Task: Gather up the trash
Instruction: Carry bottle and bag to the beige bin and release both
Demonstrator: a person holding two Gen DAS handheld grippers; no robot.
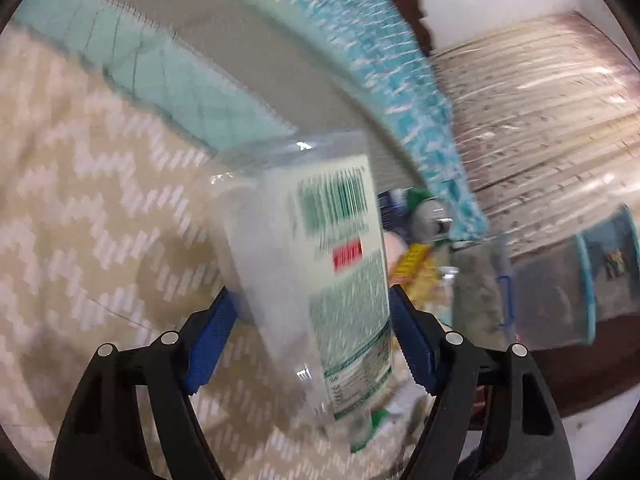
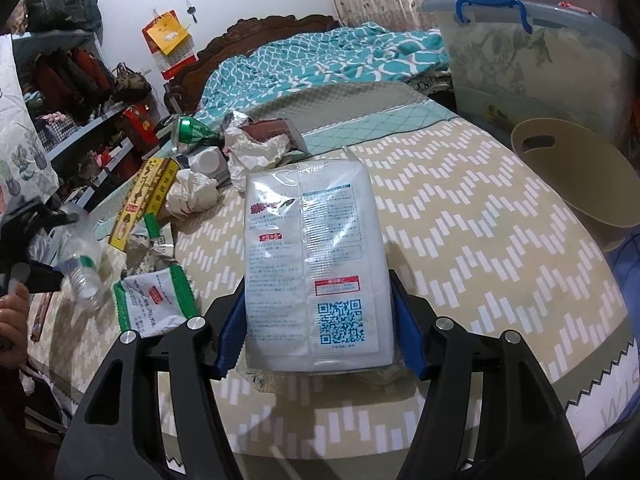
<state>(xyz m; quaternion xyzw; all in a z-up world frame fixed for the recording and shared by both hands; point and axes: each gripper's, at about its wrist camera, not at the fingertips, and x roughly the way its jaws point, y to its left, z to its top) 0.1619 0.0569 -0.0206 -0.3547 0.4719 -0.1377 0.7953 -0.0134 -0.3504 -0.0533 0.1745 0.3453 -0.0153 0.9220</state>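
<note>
My left gripper (image 1: pixel 310 300) is shut on a clear plastic bottle (image 1: pixel 320 264) with a green and white label, held above the bed; the view is blurred by motion. The same bottle (image 2: pixel 80 268) and the left gripper (image 2: pixel 36 276) show at the left edge of the right wrist view. My right gripper (image 2: pixel 316 312) is shut on a white plastic pack (image 2: pixel 316 260) with printed text and a blue QR code, held over the beige patterned bedspread (image 2: pixel 480 232). A beige bin (image 2: pixel 576 176) stands at the right of the bed.
Trash lies in a pile at the bed's left: crumpled paper (image 2: pixel 256 152), a green can (image 2: pixel 192 132), a yellow box (image 2: pixel 140 204), a green-edged wrapper (image 2: pixel 156 300). A teal quilt (image 2: pixel 320 64) lies at the head of the bed. A clear storage box (image 2: pixel 532 64) stands at right. Shelves are at left.
</note>
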